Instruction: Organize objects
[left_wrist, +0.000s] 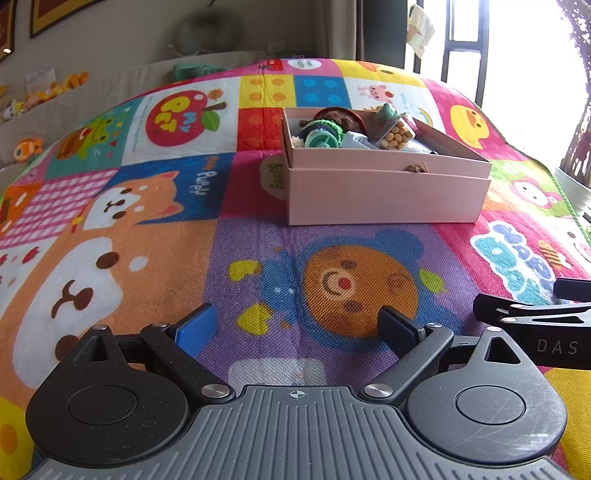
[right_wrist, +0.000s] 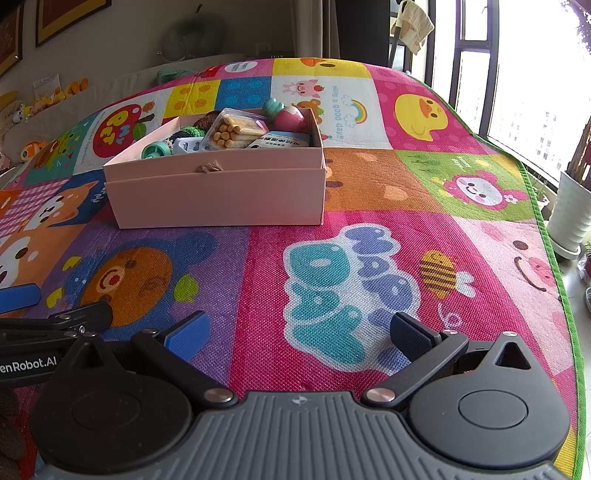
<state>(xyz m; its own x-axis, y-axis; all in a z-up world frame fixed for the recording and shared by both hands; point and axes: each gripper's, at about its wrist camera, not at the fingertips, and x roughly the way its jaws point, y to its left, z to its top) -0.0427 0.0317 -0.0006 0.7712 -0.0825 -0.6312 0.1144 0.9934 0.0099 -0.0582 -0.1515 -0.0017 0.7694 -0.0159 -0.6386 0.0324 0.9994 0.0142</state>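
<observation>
Both grippers, left (left_wrist: 301, 326) and right (right_wrist: 297, 334), gaping empty; pink rectangular cardboard box (right_wrist: 221, 195) lying crosswise, brimming, on woven cartoon mat (right_wrist: 369, 192).

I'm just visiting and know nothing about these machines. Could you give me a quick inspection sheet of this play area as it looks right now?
Surface: colourful cartoon play mat, lying flat.
Job's things: pink box on the mat, open-topped, already holding a clear pack of biscuit sticks, a teal wheel, a pink-and-teal toy and a green knitted piece.
Clutter: nothing seen loose on the mat.
Grippers: left tool open, empty, low over the mat; right tool open, empty, beside it.
Cables: nothing seen.
Surroundings: window on the right, white plant pot, plush toys along the far wall, framed pictures.
</observation>
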